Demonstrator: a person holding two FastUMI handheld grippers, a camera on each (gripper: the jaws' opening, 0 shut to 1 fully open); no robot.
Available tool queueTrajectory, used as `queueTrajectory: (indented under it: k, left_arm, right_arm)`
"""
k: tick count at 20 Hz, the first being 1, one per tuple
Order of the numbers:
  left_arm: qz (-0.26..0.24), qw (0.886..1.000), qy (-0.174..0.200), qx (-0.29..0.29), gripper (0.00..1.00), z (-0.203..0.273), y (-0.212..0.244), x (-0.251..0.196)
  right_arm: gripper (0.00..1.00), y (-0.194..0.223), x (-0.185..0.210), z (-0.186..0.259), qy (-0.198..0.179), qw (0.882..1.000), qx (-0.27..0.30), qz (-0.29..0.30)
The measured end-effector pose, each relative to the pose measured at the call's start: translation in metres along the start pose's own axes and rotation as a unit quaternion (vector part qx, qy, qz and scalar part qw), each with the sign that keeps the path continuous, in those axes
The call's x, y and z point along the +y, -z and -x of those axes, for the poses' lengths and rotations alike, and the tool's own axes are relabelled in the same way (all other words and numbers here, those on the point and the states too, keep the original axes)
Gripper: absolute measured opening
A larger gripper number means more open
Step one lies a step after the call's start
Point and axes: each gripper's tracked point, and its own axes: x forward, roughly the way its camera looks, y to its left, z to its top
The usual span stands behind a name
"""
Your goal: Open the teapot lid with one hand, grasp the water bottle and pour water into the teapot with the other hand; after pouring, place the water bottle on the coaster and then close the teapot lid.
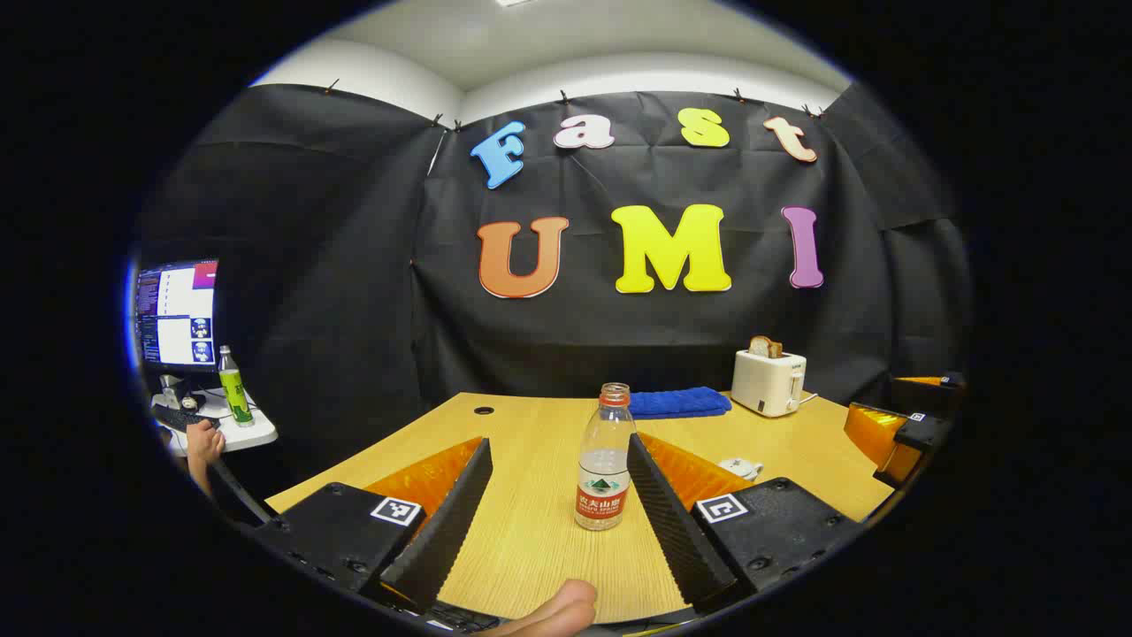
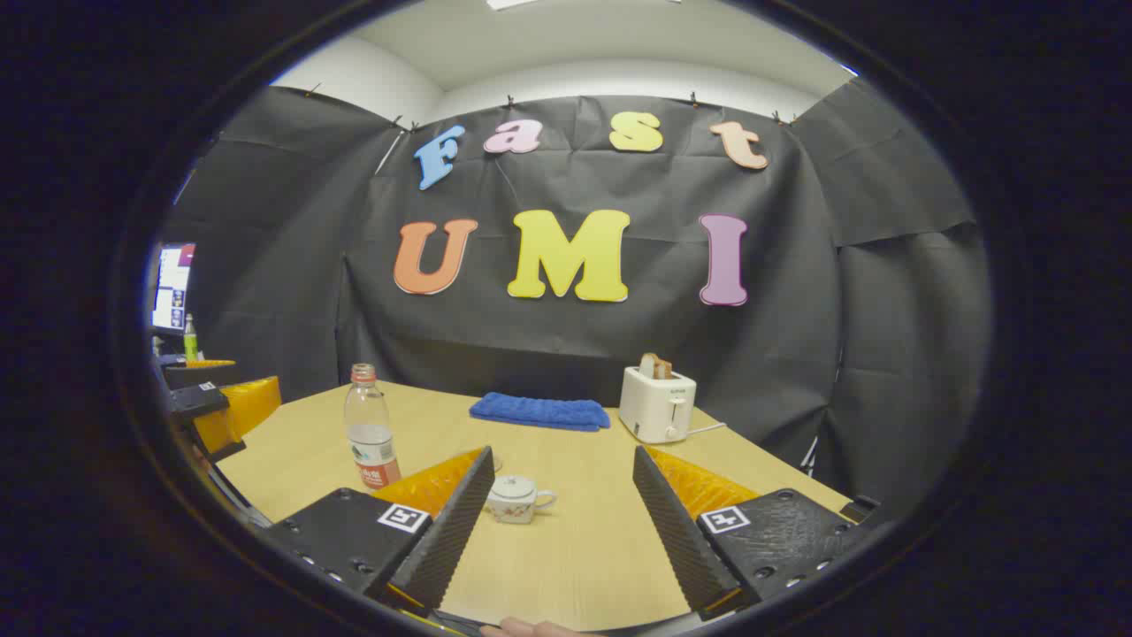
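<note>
Nearest the lens in the left gripper view, a fingertip intruding at the bottom edge, just ahead of it the left gripper with jaws spread wide and gripping nothing. Standing upright between those jaws, closer to the right finger but apparently not touching it, the water bottle on the bench, cap already off, water filling roughly the lower half. Likely handling light but thin-walled and easy to dent; probably best taken around the labelled middle with modest squeeze, kept vertical since nothing is sealing the neck.

In the right gripper view, the right gripper likewise gaping wide and empty, aiming at the teapot, sitting to the right of the bottle and slightly nearer, lid seemingly still on. Small, glazed, presumably slippery and breakable; lid knob looking like the only sensible hold, calling for a gentle pinch.

Behind the bottle, a blue towel and a toaster resting at the far edge. Teapot half hidden behind a finger in both views; knob too small to judge. Coaster not made out with any certainty.
</note>
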Motion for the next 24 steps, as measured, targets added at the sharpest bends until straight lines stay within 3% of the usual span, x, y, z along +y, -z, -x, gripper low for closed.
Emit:
queueTrajectory:
  k: [15,24]
  left_arm:
    - [0.009,1.0,-0.002,0.008,0.97,-0.005,0.005,0.007]
    - [0.013,1.0,-0.017,0.021,0.97,-0.015,0.015,0.023]
  right_arm:
    - [0.95,0.011,-0.003,-0.007,0.006,1.0,0.005,0.001]
    - [0.95,0.034,0.006,-0.036,-0.001,1.0,0.017,0.006]
